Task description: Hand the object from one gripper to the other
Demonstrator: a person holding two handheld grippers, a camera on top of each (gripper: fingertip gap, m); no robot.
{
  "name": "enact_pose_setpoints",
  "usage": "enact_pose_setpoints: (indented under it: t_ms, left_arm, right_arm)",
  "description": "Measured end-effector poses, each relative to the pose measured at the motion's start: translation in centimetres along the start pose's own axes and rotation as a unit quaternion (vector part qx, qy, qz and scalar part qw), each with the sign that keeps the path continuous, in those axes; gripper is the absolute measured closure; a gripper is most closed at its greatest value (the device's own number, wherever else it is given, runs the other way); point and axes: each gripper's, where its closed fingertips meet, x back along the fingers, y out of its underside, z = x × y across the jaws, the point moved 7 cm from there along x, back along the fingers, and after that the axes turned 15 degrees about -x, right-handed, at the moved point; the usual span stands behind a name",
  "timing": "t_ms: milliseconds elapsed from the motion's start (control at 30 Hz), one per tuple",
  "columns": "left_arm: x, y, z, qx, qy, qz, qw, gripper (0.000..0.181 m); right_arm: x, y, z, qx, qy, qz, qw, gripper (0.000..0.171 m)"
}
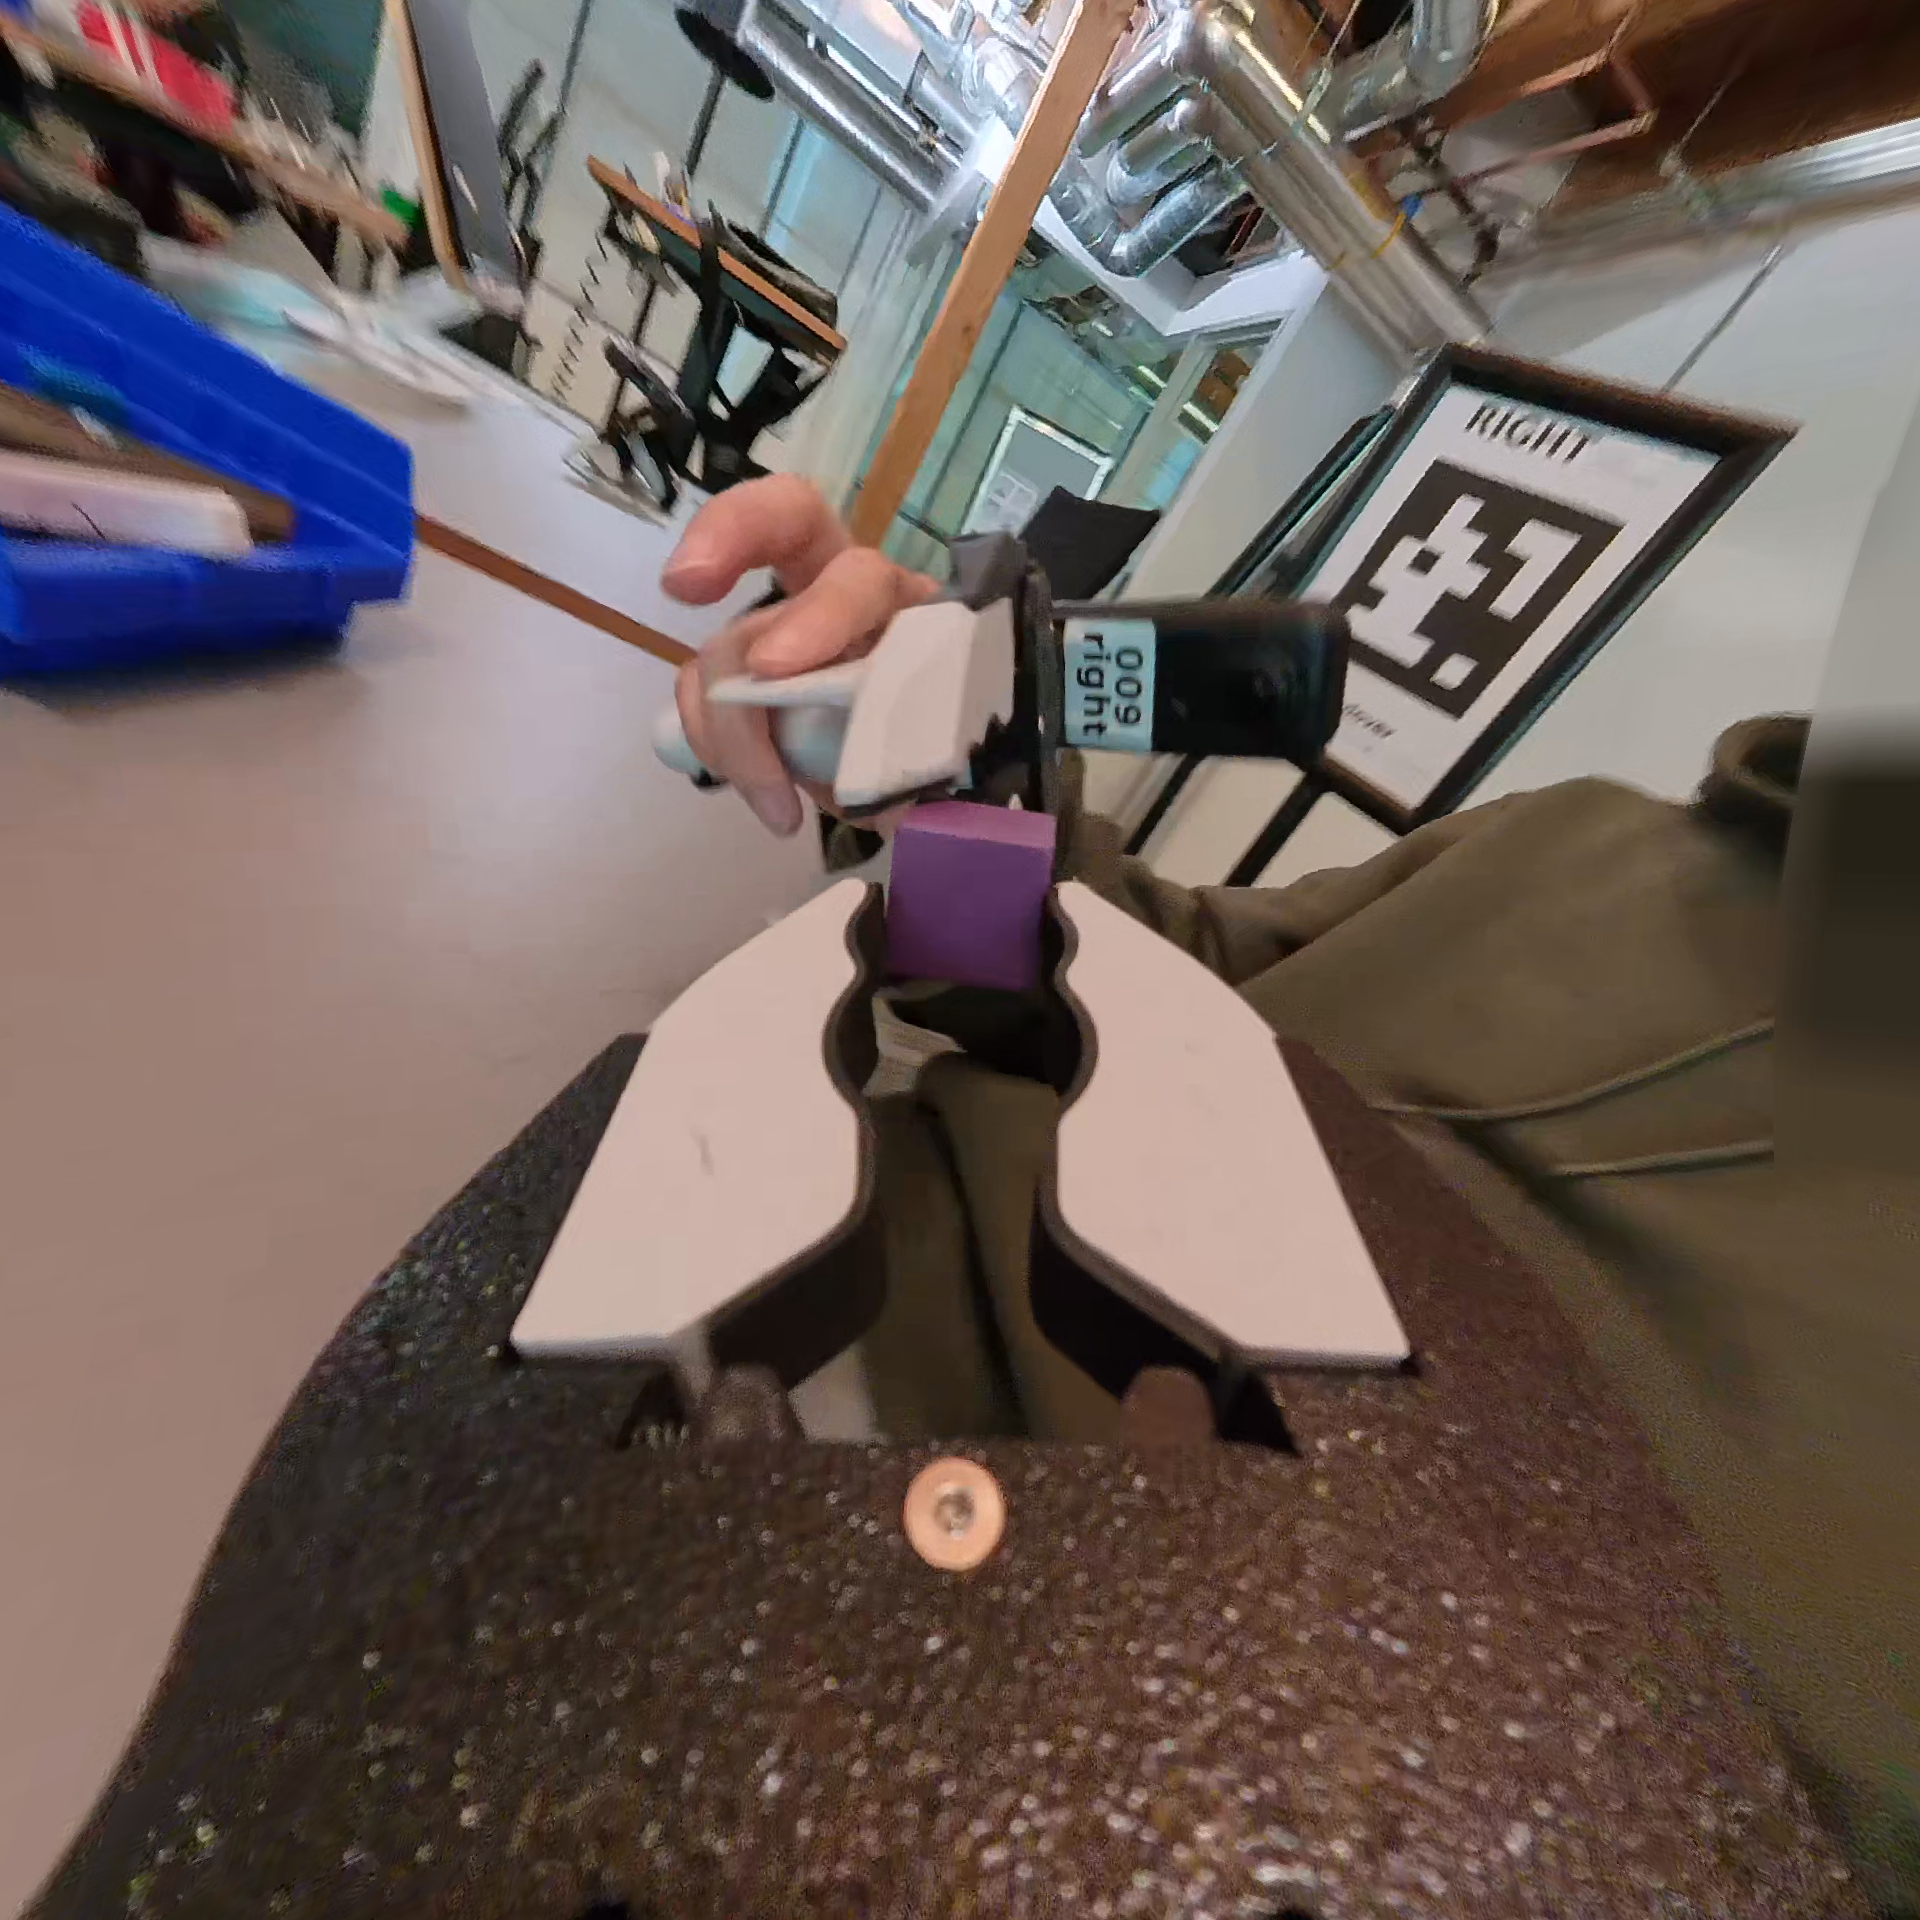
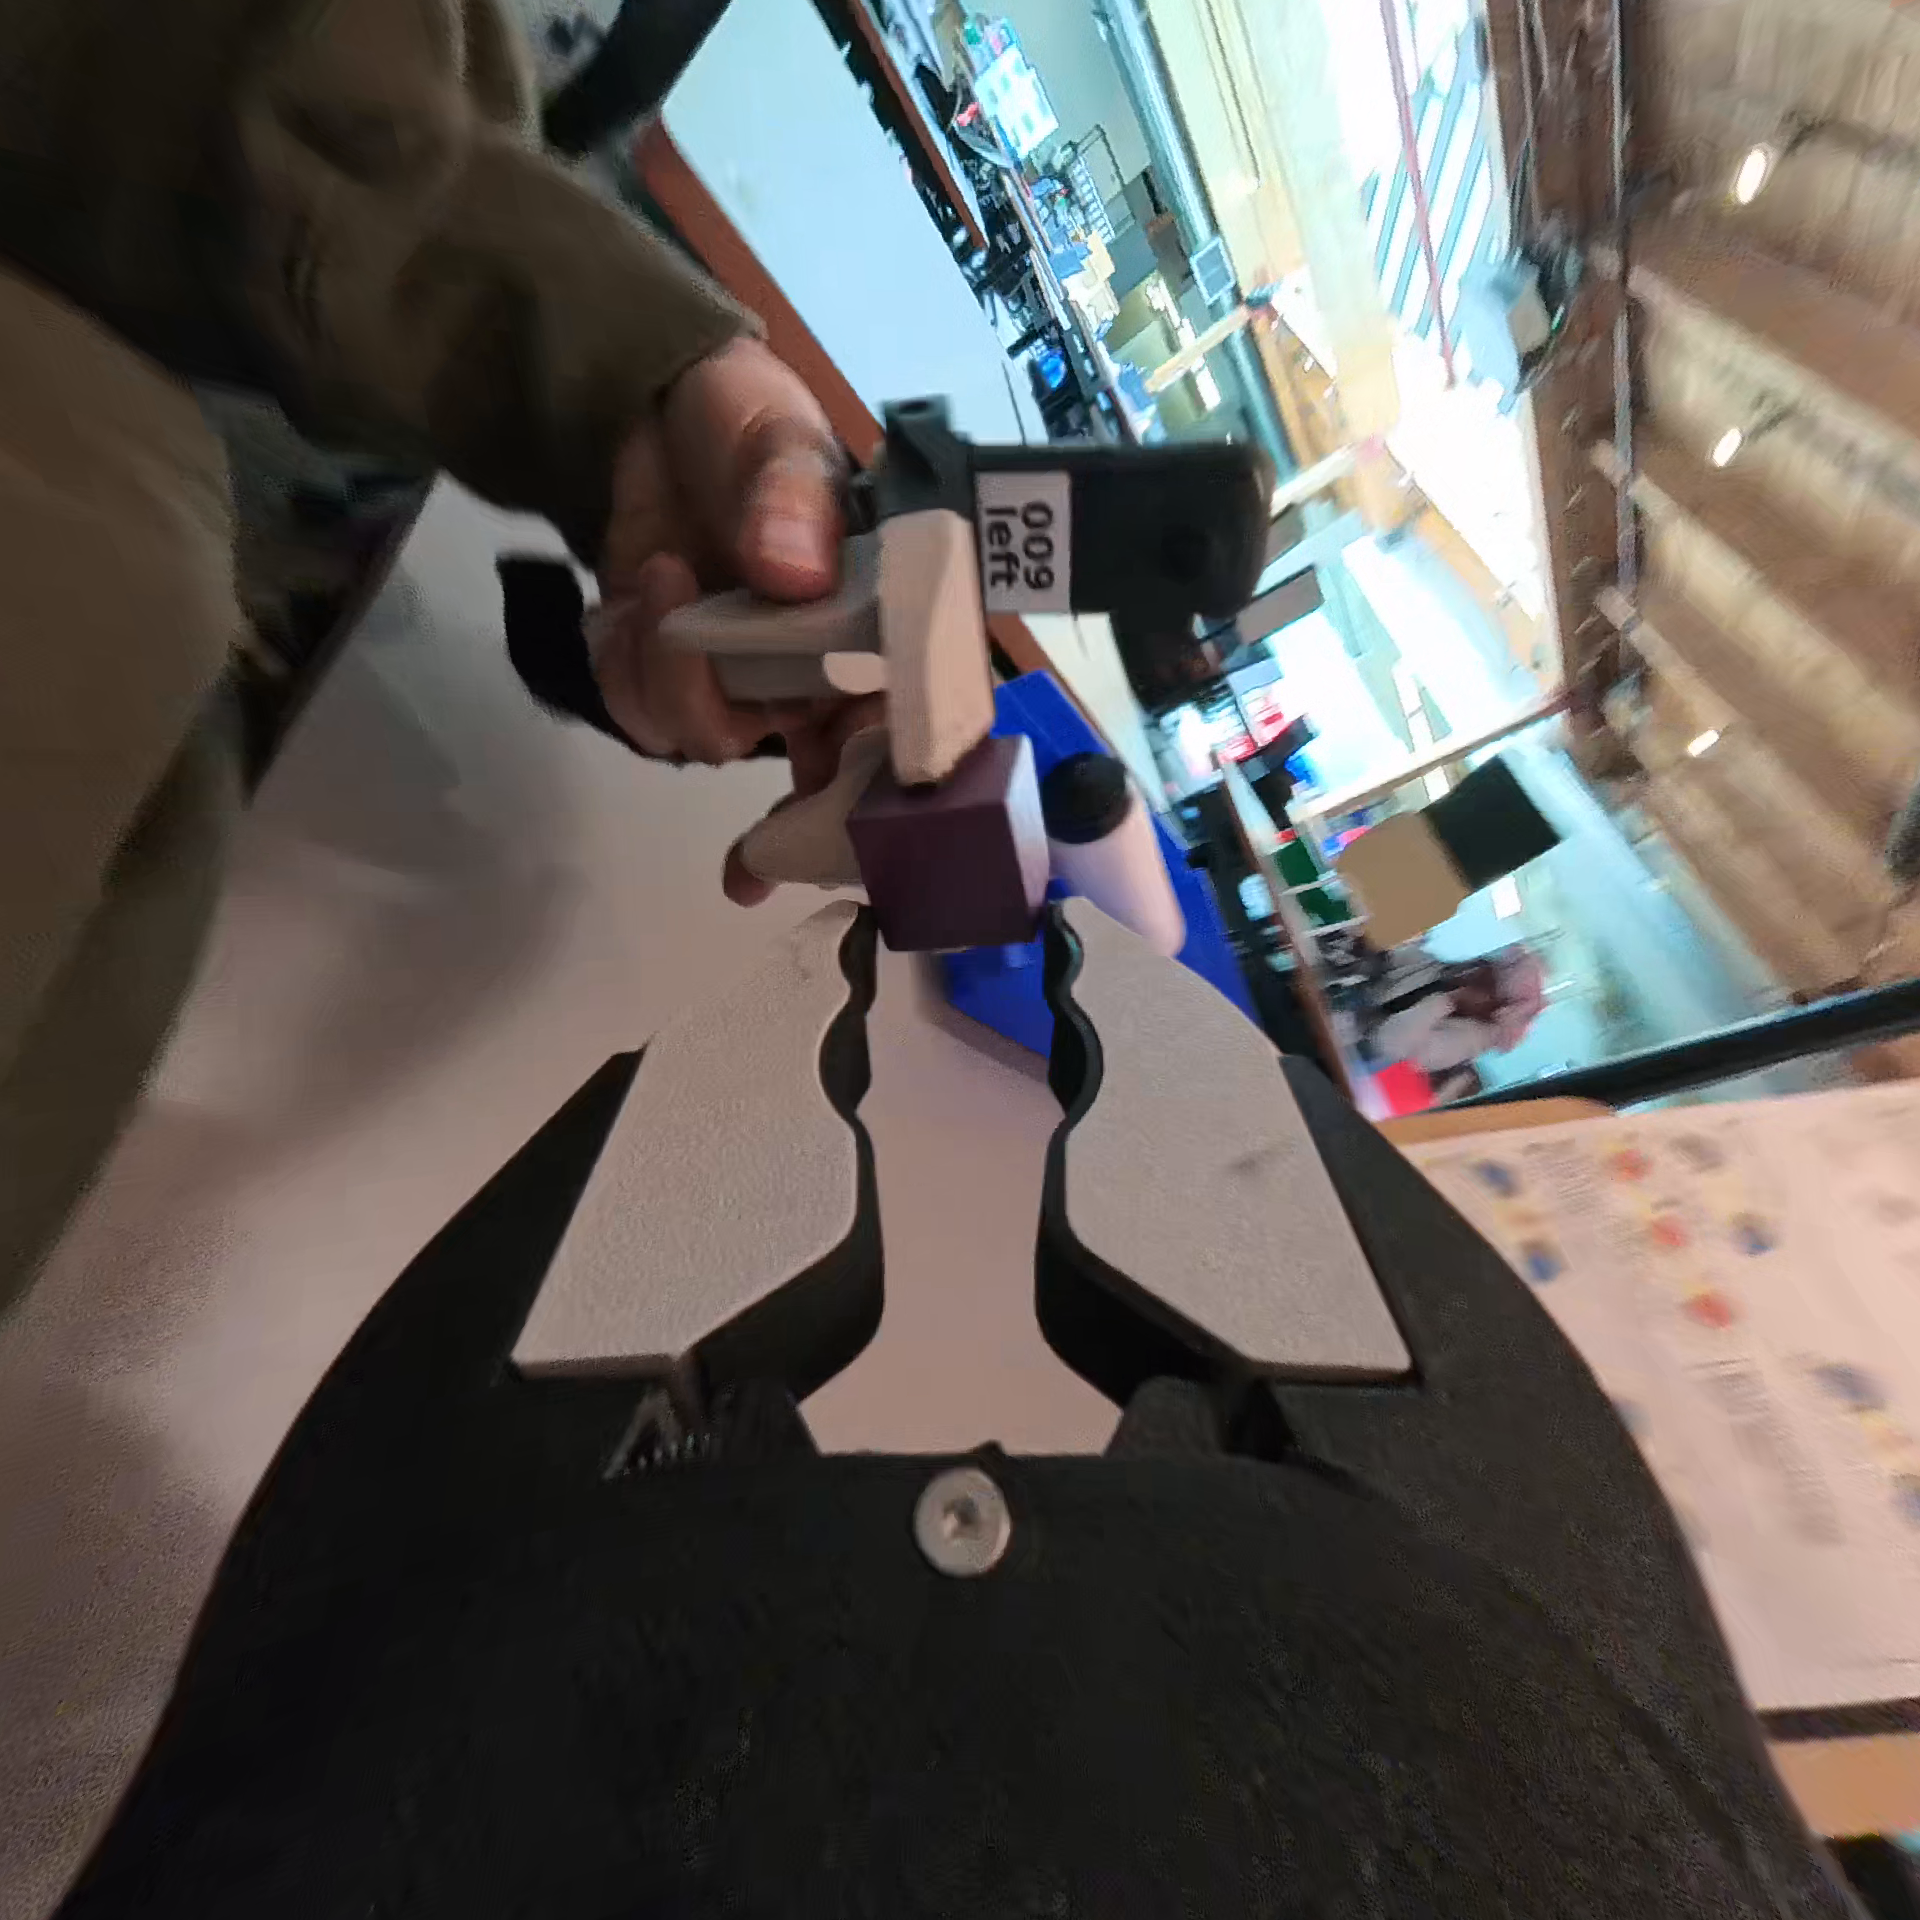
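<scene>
A purple cube [image 1: 966, 914] is clamped between the fingertips of my left gripper [image 1: 964, 920], held above the table. My right gripper [image 1: 914, 795] comes in from above it, one finger resting on the cube's top and the other hidden behind it. In the right wrist view the cube [image 2: 940, 868] sits at the very tips of my right gripper [image 2: 956, 920], whose jaws touch its two sides. The left gripper [image 2: 862, 821] shows there too, with one finger on top of the cube and one at its left side. Both grippers are on the cube.
A blue bin [image 1: 208, 499] holding flat pieces stands on the pale table [image 1: 312, 935] at left. It also shows in the right wrist view [image 2: 997, 1003], with a white cylinder [image 2: 1117, 862] beside it. A framed marker board [image 1: 1507, 582] stands behind. A printed sheet [image 2: 1714, 1351] lies at right. An olive sleeve [image 1: 1507, 987] is close by. Left and right tips are no more than a few centimetres apart.
</scene>
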Motion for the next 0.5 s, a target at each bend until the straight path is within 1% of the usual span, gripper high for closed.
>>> enact_pose_setpoints:
  t_ms: [67,100,133,167,200,233,300,333,400,467,500]
  left_arm:
    - [0.2,-0.5,0.2,-0.090,-0.036,0.012,0.995,0.153]
    - [0.4,-0.8,0.4,-0.141,-0.055,0.012,0.988,0.153]
    - [0.5,-1.2,0.6,-0.188,-0.074,0.008,0.979,0.153]
    - [0.6,-1.6,0.7,-0.232,-0.105,0.000,0.967,0.153]
    - [0.6,-1.9,0.6,-0.269,-0.145,-0.012,0.952,0.153]
    - [0.7,-2.2,0.5,-0.292,-0.184,-0.027,0.938,0.153]
    - [0.7,-2.7,-0.2,-0.302,-0.270,-0.064,0.912,0.153]
    - [0.7,-2.9,-0.4,-0.311,-0.311,-0.078,0.895,0.153]
    - [0.5,-3.1,-0.5,-0.353,-0.370,-0.104,0.853,0.153]
    - [0.2,-3.1,-0.6,-0.401,-0.435,-0.144,0.794,0.153]
    - [-0.1,-3.1,-0.5,-0.424,-0.453,-0.163,0.767,0.153]
  right_arm:
    - [0.5,-0.2,0.7,-0.102,-0.021,0.022,0.994,0.129]
    - [0.8,-0.4,1.1,-0.157,-0.033,0.037,0.986,0.124]
    - [1.0,-0.6,1.7,-0.214,-0.035,0.048,0.975,0.118]
    - [1.2,-0.7,2.3,-0.266,-0.030,0.054,0.962,0.112]
    - [1.4,-0.8,2.9,-0.304,-0.022,0.057,0.951,0.110]
    - [1.5,-1.1,3.3,-0.323,-0.004,0.066,0.944,0.106]
    - [1.6,-1.5,3.9,-0.318,0.053,0.071,0.944,0.109]
    - [1.6,-1.6,4.1,-0.315,0.078,0.060,0.944,0.110]
    - [1.1,-1.7,4.2,-0.347,0.110,0.029,0.931,0.112]
    - [0.7,-1.8,4.1,-0.415,0.121,0.024,0.901,0.114]
    - [0.4,-1.9,3.9,-0.447,0.119,0.033,0.886,0.114]
